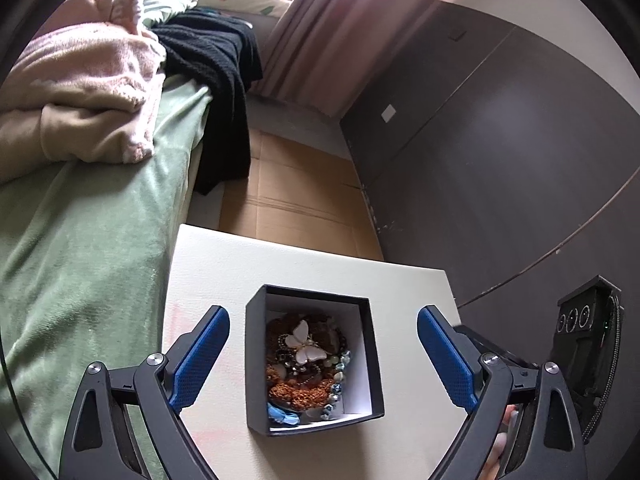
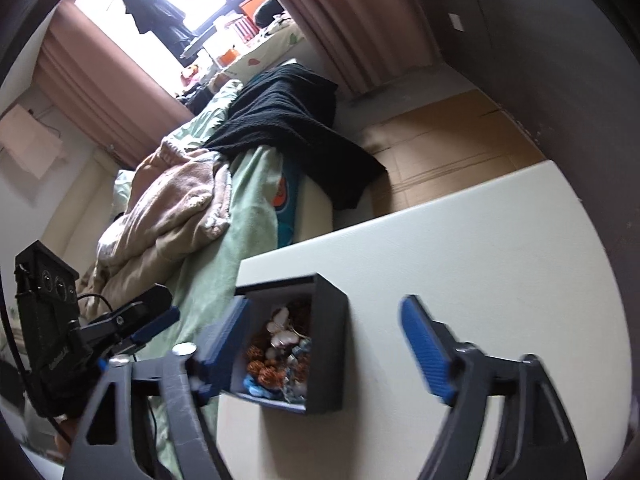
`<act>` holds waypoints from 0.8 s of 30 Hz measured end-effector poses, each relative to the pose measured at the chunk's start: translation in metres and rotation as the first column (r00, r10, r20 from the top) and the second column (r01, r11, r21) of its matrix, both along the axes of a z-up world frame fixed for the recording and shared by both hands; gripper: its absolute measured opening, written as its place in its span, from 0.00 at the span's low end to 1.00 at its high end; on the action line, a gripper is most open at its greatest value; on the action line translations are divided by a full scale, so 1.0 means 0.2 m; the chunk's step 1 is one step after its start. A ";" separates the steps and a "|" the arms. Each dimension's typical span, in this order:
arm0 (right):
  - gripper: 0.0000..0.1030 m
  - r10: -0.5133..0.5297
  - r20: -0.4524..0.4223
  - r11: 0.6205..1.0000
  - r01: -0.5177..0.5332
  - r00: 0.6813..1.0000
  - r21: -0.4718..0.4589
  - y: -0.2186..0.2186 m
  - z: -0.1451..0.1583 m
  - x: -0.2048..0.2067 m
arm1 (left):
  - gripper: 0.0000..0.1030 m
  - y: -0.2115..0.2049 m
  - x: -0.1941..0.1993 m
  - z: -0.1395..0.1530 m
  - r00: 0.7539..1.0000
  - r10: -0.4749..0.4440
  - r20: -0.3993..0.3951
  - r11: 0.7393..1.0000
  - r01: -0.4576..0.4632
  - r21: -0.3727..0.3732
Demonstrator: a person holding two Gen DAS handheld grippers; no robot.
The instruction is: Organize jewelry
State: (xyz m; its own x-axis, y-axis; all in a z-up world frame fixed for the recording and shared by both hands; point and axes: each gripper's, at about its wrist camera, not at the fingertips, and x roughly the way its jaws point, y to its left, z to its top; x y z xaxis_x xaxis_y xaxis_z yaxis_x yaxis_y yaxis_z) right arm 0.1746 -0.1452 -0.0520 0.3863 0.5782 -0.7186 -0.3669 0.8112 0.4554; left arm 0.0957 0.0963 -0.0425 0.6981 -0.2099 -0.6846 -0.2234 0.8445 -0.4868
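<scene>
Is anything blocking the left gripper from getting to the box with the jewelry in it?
No, nothing visible does. The left gripper hangs open above the black box, one blue finger on each side. The box has no lid, so the jewelry lies bare.

To my left a green bedspread (image 1: 92, 240) carries a rumpled pink blanket (image 1: 80, 92) and black knit throw (image 1: 216, 68); flattened cardboard (image 1: 292, 196) lies beyond the white tabletop (image 1: 224, 272).
</scene>
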 end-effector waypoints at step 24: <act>1.00 -0.075 0.093 0.983 0.089 0.993 -0.159 -0.32 0.14 -0.24 | 0.92 -0.44 -0.21 0.13 0.993 -0.097 0.063 0.953 0.075 0.295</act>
